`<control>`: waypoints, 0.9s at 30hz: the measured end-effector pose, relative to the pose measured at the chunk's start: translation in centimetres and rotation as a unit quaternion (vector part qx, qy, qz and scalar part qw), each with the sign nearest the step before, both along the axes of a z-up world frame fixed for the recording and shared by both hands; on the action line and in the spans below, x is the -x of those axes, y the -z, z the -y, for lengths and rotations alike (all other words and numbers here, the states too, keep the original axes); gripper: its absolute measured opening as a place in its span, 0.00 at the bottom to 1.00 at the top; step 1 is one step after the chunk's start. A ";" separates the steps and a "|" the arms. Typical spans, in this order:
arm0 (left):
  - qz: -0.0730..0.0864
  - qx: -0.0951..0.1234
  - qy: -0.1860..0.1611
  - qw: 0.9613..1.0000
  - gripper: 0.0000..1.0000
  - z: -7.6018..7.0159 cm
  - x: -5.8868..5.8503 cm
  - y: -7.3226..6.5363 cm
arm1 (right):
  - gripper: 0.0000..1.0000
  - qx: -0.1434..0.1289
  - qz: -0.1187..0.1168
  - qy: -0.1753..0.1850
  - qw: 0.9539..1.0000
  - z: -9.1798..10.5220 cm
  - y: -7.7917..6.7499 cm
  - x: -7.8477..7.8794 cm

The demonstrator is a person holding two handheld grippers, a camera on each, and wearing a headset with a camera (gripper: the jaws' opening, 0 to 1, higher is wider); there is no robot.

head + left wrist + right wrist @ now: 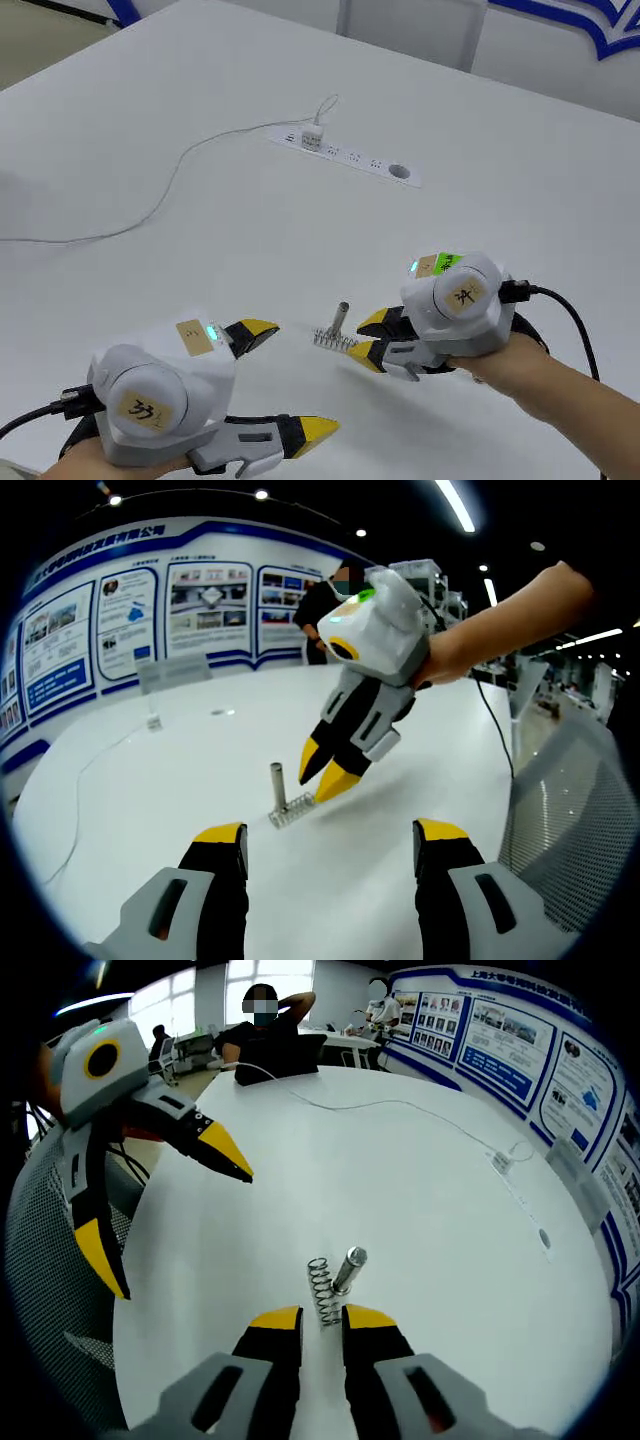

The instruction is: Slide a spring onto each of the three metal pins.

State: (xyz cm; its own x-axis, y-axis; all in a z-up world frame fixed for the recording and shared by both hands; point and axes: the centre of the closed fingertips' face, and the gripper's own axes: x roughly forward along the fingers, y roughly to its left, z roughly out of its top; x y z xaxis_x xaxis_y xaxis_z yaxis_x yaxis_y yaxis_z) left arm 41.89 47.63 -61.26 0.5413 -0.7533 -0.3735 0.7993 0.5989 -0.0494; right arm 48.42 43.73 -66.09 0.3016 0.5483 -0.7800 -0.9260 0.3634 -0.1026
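Note:
A short metal pin (341, 318) stands on the white table (300, 230), with a small coil spring (334, 341) lying beside its base. My right gripper (370, 338) is shut on the spring's near end. In the right gripper view the spring (321, 1288) runs out from between the yellow tips (322, 1318), just left of the pin (349, 1268). My left gripper (287, 380) hovers open and holds nothing, a little to the left of the pin. The left gripper view shows the pin (277, 780), the spring (291, 809) and the right gripper (325, 773) ahead of the open left gripper (331, 832).
A white power strip (350, 158) lies at the far middle of the table with a charger (312, 137) plugged in, and its cable (170, 185) trails off to the left. A mesh chair back (570, 820) stands at the table's edge. People sit beyond the far end (262, 1040).

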 end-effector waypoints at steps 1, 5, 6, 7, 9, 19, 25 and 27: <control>0.000 0.001 -0.001 1.000 0.69 0.0 0.0 0.0 | 0.16 0.001 -0.001 0.000 1.000 0.0 0.1 -0.1; -0.003 0.000 -0.005 1.000 0.69 -0.2 -0.2 0.1 | 0.16 0.010 -0.003 -0.007 1.000 -0.1 0.6 -0.4; -0.003 0.000 -0.005 1.000 0.69 -0.2 -0.2 0.1 | 0.16 0.013 -0.004 -0.009 1.000 -0.1 0.8 -0.4; -0.003 0.001 -0.005 1.000 0.69 -0.2 -0.2 0.1 | 0.16 0.017 -0.005 -0.010 1.000 -0.1 0.9 -0.4; -0.003 0.001 -0.004 1.000 0.69 -0.2 -0.2 0.1 | 0.16 0.022 -0.007 -0.014 1.000 0.0 1.3 -0.5; -0.006 -0.001 -0.003 1.000 0.69 -0.2 -0.1 0.3 | 0.15 0.023 -0.019 -0.016 0.999 -0.2 2.0 -0.4; -0.007 -0.003 -0.002 1.000 0.69 -0.2 -0.1 0.4 | 0.12 0.022 -0.023 -0.023 0.999 -0.2 2.1 -0.1; -0.006 -0.002 -0.002 1.000 0.69 -0.1 -0.1 0.3 | 0.11 0.023 -0.022 -0.026 0.999 -0.2 2.0 -0.1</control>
State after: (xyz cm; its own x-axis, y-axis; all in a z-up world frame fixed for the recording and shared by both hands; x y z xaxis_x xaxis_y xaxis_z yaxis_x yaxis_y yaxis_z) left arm 41.98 47.76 -61.58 0.5392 -0.7502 -0.3828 0.7967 0.6017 -0.0570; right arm 48.51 43.96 -68.13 0.2382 0.5257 -0.8166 -0.9473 0.3114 -0.0759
